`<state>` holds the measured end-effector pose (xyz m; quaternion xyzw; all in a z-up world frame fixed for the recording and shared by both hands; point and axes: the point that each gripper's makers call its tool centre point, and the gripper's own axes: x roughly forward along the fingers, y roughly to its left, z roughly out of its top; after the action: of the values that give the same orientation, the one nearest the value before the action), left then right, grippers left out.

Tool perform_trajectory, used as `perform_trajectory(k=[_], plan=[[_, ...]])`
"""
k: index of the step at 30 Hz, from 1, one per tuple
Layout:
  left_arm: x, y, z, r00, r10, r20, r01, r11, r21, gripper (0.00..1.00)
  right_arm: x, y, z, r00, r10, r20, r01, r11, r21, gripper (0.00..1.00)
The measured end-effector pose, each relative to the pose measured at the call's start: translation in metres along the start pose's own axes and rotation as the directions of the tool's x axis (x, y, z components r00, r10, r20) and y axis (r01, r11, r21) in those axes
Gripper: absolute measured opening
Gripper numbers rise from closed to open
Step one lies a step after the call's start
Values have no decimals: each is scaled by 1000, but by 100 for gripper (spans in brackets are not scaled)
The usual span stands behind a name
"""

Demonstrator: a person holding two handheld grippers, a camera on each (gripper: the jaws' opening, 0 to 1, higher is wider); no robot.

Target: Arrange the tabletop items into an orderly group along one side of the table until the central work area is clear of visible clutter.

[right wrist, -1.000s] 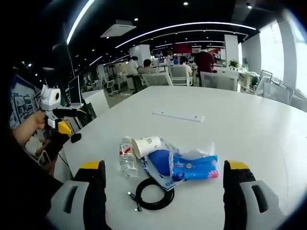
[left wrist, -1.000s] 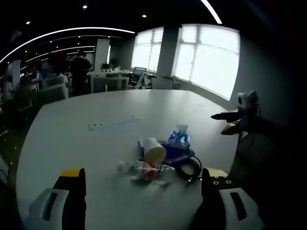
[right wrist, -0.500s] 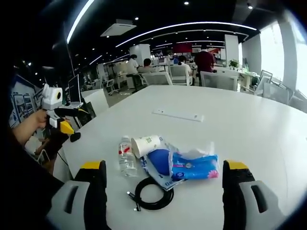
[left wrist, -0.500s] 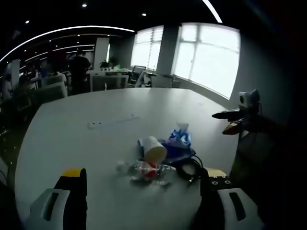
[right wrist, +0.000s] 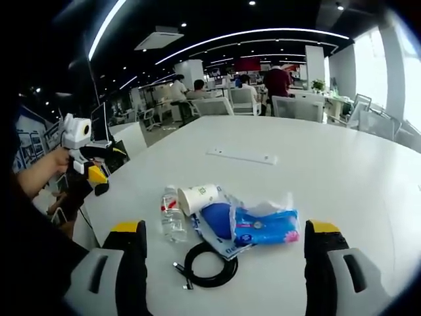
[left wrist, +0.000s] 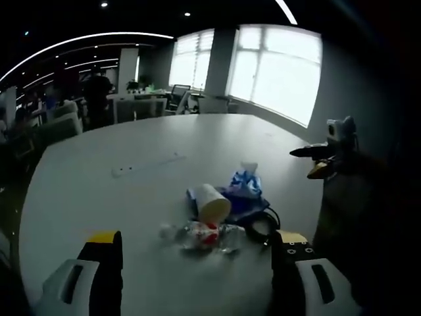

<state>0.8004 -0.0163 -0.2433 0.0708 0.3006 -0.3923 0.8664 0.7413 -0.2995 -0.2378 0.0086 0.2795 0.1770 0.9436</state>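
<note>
Your left gripper (left wrist: 191, 263) and right gripper (right wrist: 223, 260) both hover above the table (right wrist: 342, 164), jaws spread wide, holding nothing. Ahead lie the cup (right wrist: 197, 199), bottle (right wrist: 172, 216), blue pack (right wrist: 266, 227) and cable (right wrist: 207, 264), clustered near the table's near edge.

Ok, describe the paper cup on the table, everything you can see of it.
The paper cup is white with small green print on its side, and lies tipped over on the white table, its open mouth showing in the left gripper view. It looks empty. It rests against the plastic bottle and the blue tissue pack, in the clutter pile.
</note>
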Motion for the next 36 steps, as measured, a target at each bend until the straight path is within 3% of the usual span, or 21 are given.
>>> perform_trajectory(k=[10,21,25,29,36], plan=[[8,3,3,1000,-14,-13,15,1000,17,91,3,3,2,1000,-3,0,3,1000,7,95],[-2,-2,-1,1000,-2,10,2,1000,-5,91,19,22,10,998,61,-18,-61,998,-28,91],[-5,-6,-5,1000,10,10,-10,1000,-11,91,30,34,11,995,88,-53,-92,994,-67,90],[-8,3,-10,1000,17,12,-17,1000,-17,91,40,45,9,989,116,-90,-125,987,-99,88],[-14,-5,-11,999,35,20,-34,999,-25,91,54,61,10,981,153,-122,-169,977,-128,86]])
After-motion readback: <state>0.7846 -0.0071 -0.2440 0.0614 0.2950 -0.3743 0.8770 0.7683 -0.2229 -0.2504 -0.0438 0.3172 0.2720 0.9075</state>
